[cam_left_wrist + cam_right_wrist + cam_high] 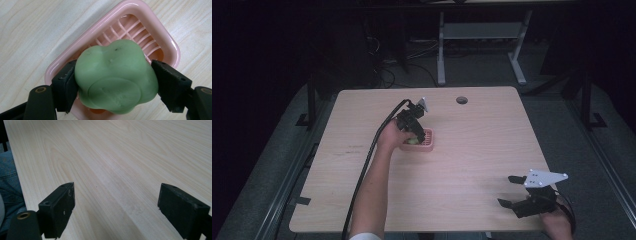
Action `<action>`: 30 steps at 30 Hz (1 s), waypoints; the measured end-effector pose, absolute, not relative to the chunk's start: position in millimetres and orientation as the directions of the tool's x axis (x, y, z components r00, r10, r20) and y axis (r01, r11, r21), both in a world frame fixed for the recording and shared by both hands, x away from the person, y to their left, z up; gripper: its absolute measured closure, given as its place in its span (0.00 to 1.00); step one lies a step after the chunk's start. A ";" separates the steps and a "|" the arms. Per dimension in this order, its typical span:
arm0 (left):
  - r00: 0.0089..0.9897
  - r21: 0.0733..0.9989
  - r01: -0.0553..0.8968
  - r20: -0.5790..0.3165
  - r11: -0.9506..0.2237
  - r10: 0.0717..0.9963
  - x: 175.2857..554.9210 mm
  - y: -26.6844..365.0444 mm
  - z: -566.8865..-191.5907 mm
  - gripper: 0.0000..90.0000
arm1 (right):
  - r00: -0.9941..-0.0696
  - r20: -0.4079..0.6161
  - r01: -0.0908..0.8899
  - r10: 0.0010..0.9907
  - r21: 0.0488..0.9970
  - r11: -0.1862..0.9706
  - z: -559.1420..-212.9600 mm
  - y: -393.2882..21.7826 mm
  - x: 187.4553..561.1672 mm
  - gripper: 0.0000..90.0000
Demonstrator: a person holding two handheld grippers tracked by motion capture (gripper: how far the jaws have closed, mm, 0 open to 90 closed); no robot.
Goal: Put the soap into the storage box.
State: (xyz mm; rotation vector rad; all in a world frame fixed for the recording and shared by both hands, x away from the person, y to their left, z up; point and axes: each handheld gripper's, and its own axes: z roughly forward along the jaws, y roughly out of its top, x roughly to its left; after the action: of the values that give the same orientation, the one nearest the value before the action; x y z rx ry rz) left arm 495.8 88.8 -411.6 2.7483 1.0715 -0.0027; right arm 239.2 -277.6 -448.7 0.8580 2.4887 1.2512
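A lobed green bell pepper (116, 76) sits between the jaws of my left gripper (112, 83), which is shut on it from both sides, right over a small pink slatted basket (140, 15). From above, the left gripper (413, 131) hangs at the basket's (428, 145) left end near the table's middle, with a bit of the green pepper (412, 141) showing under it. My right gripper (509, 190) rests low at the table's front right corner, its jaws wide apart over bare wood (112, 182) with nothing between them.
The light wooden table (472, 150) has a round cable hole (461, 100) near its far edge. A black cable (362, 175) trails from the left gripper along the forearm to the front edge. A white desk frame (482, 35) stands on the floor beyond the table.
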 end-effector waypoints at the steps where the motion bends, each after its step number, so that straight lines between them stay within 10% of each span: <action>1: 0.739 0.177 0.671 -0.068 -0.720 0.671 495.6 88.2 -412.0 0.29 | -0.803 0.057 0.400 0.593 0.790 0.465 -448.7 -277.7 239.3 0.15; 30: 0.751 0.234 0.649 -0.043 -0.724 0.659 485.9 90.3 -395.1 0.28 | -0.803 0.056 0.400 0.593 0.789 0.467 -448.8 -277.7 239.7 0.15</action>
State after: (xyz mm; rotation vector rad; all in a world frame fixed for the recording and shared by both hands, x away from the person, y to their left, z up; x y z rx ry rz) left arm 485.9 90.3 -395.1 2.7152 1.0312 0.0633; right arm 239.7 -277.7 -448.8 0.8573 2.4899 1.2483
